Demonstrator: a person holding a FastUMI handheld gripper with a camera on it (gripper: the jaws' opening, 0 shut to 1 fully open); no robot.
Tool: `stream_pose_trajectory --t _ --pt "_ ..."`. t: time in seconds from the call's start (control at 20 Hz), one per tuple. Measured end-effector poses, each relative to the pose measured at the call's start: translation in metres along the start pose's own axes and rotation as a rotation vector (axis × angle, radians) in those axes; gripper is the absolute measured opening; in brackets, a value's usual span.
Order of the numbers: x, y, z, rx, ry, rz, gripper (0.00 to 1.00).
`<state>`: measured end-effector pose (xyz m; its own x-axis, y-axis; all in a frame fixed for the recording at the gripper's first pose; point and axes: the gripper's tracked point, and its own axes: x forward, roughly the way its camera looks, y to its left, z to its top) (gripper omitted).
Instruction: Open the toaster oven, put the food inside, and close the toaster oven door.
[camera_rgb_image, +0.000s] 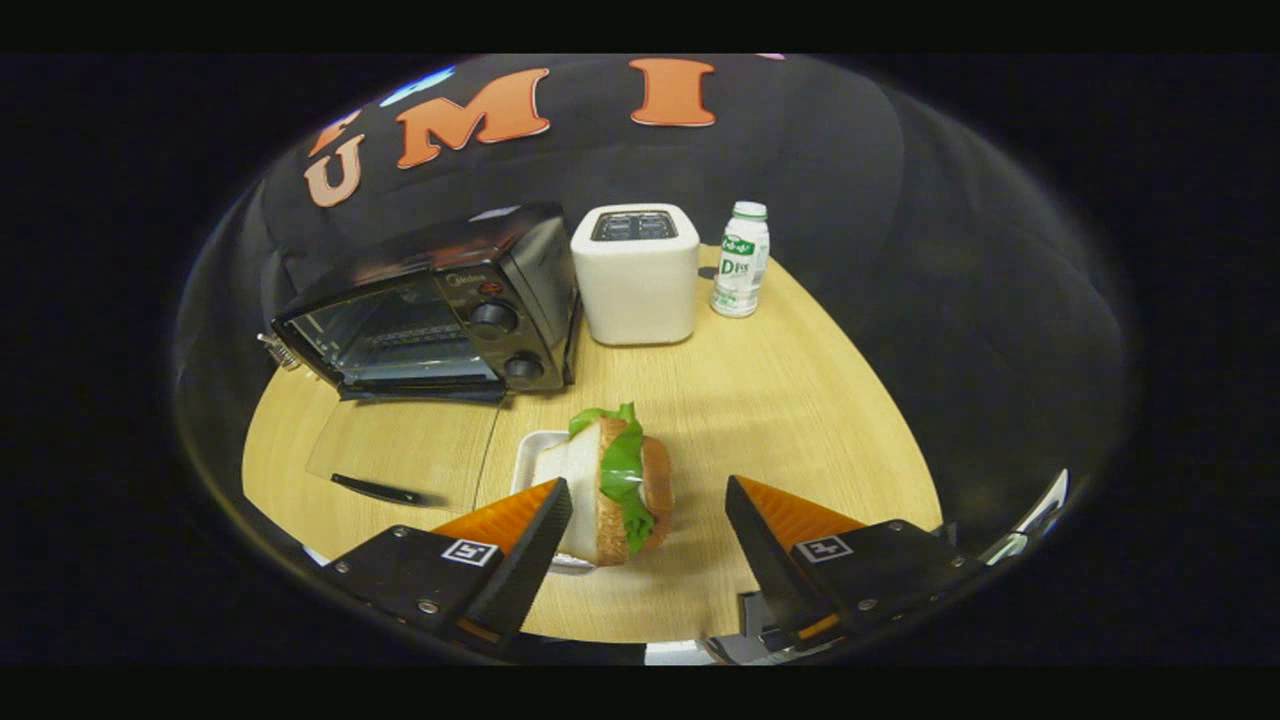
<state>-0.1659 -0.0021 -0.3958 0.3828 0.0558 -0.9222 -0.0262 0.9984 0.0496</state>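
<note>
The black toaster oven (450, 300) stands at the back left of the wooden table (790, 400). Its glass door (400, 450) is folded down flat onto the table, with the dark handle (378, 490) at its near edge, and the inside rack shows. A sandwich (625, 480) with bread, green lettuce and a brown bun stands on edge on a small white plate (530, 452). My gripper (648, 483) is open, with the sandwich between its fingers. The sandwich sits close against the left finger, and a wide gap separates it from the right finger.
A white pop-up toaster (637, 275) stands just right of the oven. A small white bottle with a green label (741, 260) is beside it near the table's far edge. Bare tabletop lies right of the sandwich, and the table's rounded edge curves behind the right finger.
</note>
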Motion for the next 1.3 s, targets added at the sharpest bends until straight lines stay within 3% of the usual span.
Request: stream_pose_trajectory --t 0.15,0.6,0.9,1.3 --pt "0.009 0.012 -0.009 0.065 0.043 0.086 0.88" --pt "0.005 0.027 -0.015 0.352 0.102 0.270 0.38" --pt "-0.011 0.034 -0.010 0.413 0.066 0.299 0.32" --pt "-0.056 0.058 0.037 0.498 -0.052 0.384 0.32"
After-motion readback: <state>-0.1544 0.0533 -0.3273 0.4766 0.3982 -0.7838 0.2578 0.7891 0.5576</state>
